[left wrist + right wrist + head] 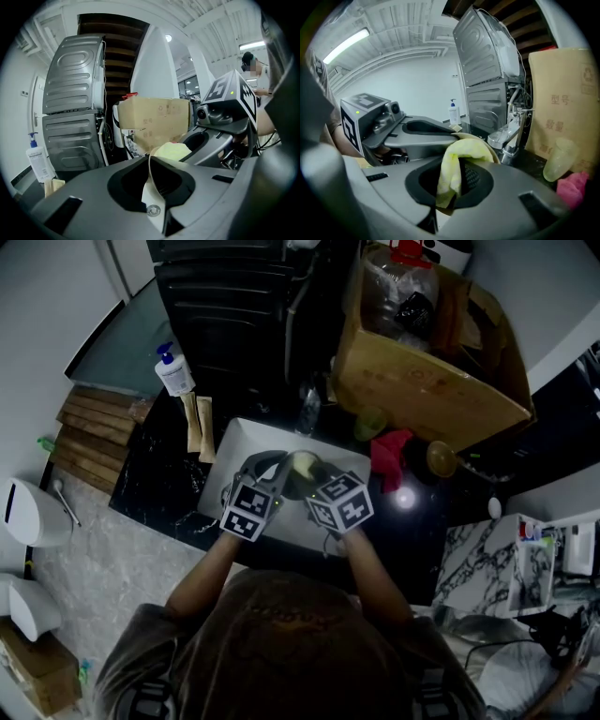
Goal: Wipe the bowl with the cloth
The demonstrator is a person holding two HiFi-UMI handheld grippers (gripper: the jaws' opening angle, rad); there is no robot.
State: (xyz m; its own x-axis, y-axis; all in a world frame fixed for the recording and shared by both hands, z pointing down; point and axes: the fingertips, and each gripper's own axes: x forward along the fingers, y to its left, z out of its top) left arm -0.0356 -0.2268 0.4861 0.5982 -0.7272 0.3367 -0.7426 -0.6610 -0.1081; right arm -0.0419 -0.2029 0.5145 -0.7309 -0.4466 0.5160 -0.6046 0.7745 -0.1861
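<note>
The bowl (pixel 146 193) is held over the sink (pixel 234 446), tipped on edge with its rim running upright. The left hand-held gripper (pixel 152 178) is clamped on that rim. The right hand-held gripper (pixel 453 182) pinches the yellow cloth (pixel 451 168), which drapes over the bowl's edge. Only the right gripper view shows the faucet (pixel 512 136); only the head view shows the sink.
</note>
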